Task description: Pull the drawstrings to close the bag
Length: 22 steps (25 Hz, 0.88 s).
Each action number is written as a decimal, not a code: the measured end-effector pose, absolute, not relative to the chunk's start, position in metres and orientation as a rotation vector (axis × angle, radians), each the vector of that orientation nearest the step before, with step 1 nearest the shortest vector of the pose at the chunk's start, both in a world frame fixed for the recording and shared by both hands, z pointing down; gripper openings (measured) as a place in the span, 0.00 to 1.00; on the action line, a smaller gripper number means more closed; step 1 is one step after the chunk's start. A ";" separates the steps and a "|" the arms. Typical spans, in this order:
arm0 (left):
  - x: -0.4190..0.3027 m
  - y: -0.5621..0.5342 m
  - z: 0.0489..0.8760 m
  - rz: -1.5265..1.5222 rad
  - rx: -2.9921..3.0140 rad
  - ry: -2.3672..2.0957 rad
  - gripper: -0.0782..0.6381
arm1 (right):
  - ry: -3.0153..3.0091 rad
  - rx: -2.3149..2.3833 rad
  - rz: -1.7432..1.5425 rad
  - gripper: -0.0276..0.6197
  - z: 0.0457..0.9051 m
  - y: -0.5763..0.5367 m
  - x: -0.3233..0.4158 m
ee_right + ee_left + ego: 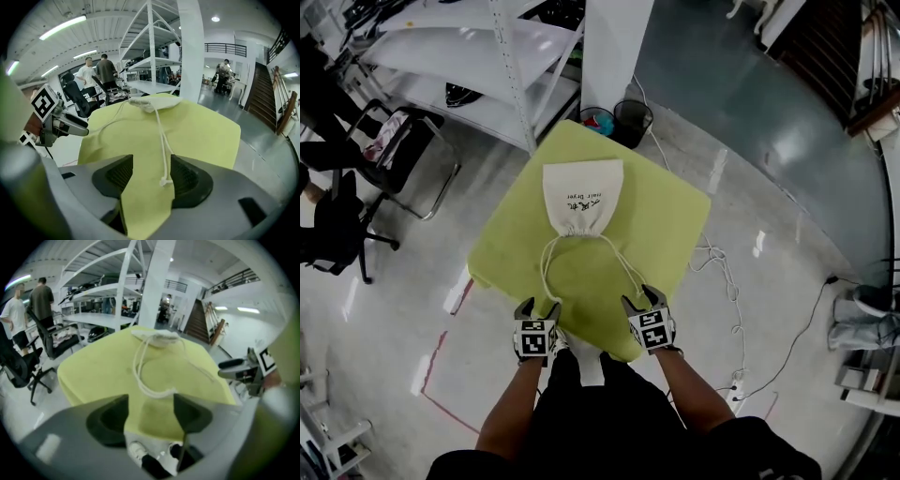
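Risk: both jaw pairs wide apart, nothing clamped. Cream cloth drawstring bag (581, 197) lies far-centre on yellow-green covered table (675, 216). Right gripper (644, 298) straddles knotted white cord end (164, 180). Left gripper (537, 307) sits short of white cord loop (150, 390); closing there may miss, and lopsided pull would drag bag.

The table (675, 225) was covered with a yellow-green cloth, matt and faintly creased. On the table, the bag (582, 195) was made of cream woven cloth, matt, with dark print. The drawstrings (546, 267) trailing across the table were of soft white cord. At the table's near edge, the left gripper (538, 307) and the right gripper (642, 298) were shelled in matt grey plastic, and dark ribbed pads (187, 176) were fitted. Beyond the table, the shelving (511, 66) was of white-painted metal. Around the table, the floor (750, 103) was finished smooth and glossy, and lights were reflected in it.
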State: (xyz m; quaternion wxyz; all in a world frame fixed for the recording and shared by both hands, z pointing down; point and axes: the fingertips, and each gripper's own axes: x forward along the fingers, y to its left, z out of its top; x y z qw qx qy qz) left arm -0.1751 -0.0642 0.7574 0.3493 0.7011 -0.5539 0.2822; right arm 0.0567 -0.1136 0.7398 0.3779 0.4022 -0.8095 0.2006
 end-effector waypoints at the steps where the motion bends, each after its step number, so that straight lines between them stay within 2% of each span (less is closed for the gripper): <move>1: -0.172 -0.056 0.759 0.749 1.824 -1.411 0.54 | -2.067 1.012 0.518 0.39 0.742 -0.107 0.057; 11: -0.152 -0.035 0.742 0.778 1.899 -1.391 0.56 | -2.110 0.977 0.484 0.39 0.728 -0.095 0.052; 18: -0.153 -0.066 0.684 0.621 1.957 -1.483 0.55 | -2.219 0.989 0.351 0.38 0.679 -0.111 0.029; 22: -0.150 -0.079 0.649 0.565 2.015 -1.528 0.50 | -2.287 1.021 0.270 0.27 0.647 -0.125 0.020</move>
